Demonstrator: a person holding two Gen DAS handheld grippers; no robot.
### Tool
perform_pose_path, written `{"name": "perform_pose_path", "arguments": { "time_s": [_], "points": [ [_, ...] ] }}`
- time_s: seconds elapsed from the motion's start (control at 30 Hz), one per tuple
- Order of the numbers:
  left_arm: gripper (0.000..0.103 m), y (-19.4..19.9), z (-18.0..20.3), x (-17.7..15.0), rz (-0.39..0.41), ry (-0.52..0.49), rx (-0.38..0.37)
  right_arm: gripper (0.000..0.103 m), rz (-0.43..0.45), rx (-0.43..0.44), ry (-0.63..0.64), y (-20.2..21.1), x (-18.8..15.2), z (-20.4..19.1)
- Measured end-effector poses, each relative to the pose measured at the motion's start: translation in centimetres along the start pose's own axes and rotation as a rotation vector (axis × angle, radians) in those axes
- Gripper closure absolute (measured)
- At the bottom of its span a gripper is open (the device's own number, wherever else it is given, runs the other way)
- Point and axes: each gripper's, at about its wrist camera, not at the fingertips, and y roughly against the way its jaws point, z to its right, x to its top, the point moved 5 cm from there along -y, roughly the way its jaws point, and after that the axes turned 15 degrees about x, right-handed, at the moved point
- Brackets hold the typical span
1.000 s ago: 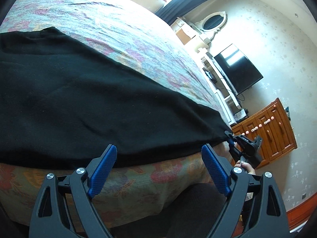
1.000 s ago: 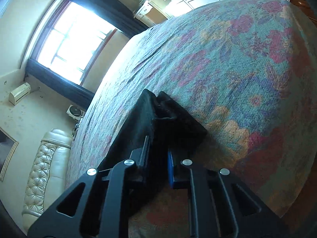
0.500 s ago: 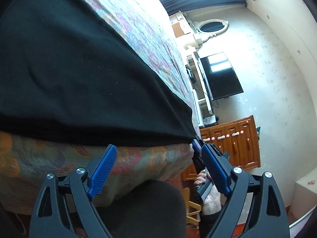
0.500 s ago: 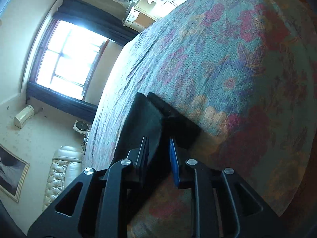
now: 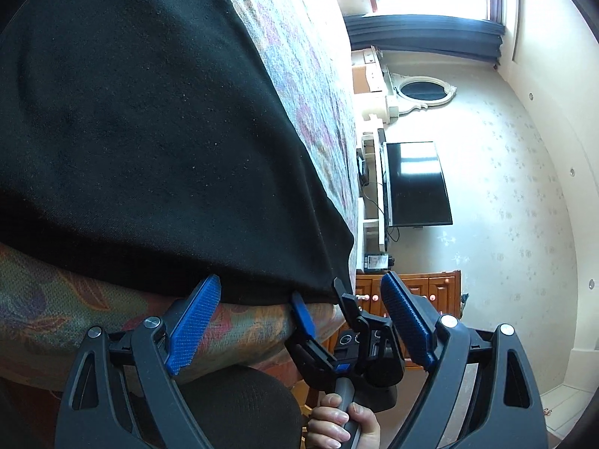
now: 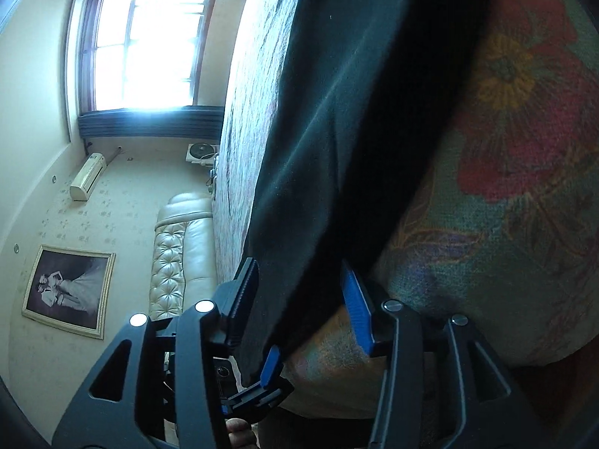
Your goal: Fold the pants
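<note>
Since the preceding frames both wrist views have rolled to bring the two tools together at the near bed edge, and the right hand-held gripper (image 6: 295,277) has widened its gap

Bed (image 5: 93,299): covered by a coarse woven spread with red, yellow and teal flowers; it curves down over the mattress edge below the tools.

Pants (image 5: 149,131): matte black, slightly fuzzy cloth, spread flat over the bed and reaching its near edge; one corner ends at the right tool's fingertips.

Surroundings: pale patterned walls, a bright window (image 6: 146,37) over a dark pelmet, a cream tufted sofa (image 6: 176,254), a framed photograph (image 6: 67,292), a flat black television (image 5: 415,183), a brown wooden dresser (image 5: 430,288) and an oval mirror (image 5: 423,89), all well apart from the cloth.

Left hand-held gripper (image 5: 299,280): black frame, ribbed blue pads spread wide, holding nothing, aimed at the hem just beside the bed edge.

Right hand-held gripper: pads parted partway, with the folded black edge lying between them, not pinched.

Right hand (image 5: 344,426): curled around the tool's handle below the bed edge
</note>
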Motion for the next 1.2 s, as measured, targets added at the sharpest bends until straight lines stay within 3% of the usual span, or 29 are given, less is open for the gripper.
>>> {"name": "perform_pose_path", "arguments": {
  "time_s": [0.13,0.23,0.67,0.73,0.8,0.87,0.93,1.03,1.13,1.2],
  "points": [
    [0.017,-0.5,0.1,-0.4,0.005,-0.001,0.012,0.050,-0.034,-0.034,0.028,-1.3,0.0,-0.4],
    [0.017,-0.5,0.2,-0.6,0.008,-0.006,0.020,0.095,-0.052,-0.023,0.050,-1.8,-0.4,-0.8],
    [0.017,0.1,0.3,0.5,0.069,0.078,0.035,0.096,-0.036,0.024,0.077,0.0,-1.0,-2.9],
    [0.018,0.1,-0.2,0.4,0.089,0.078,0.072,0.096,-0.033,0.019,0.074,0.2,-1.0,-2.8],
    [0.038,-0.2,-0.9,0.2,0.079,0.082,0.120,0.096,-0.032,0.015,0.062,0.3,-0.9,-2.2],
    [0.084,-0.8,-1.5,-0.1,0.045,0.044,0.199,0.096,-0.029,0.013,0.047,0.6,-0.9,-1.5],
    [0.092,-1.3,-2.4,-0.4,0.025,0.052,0.217,0.096,-0.025,0.006,0.042,0.7,-1.0,-1.2],
    [0.094,-1.3,-2.8,-0.4,0.030,0.062,0.208,0.091,-0.017,0.006,0.023,0.9,-0.6,-0.9],
    [0.094,-1.0,-2.7,-0.6,0.032,0.067,0.199,0.070,-0.014,0.001,0.006,0.7,-0.6,-0.5],
    [0.094,-0.9,-2.7,-0.7,0.030,0.068,0.191,0.070,-0.023,0.007,-0.001,0.2,-0.6,-0.5]
  ]
}}
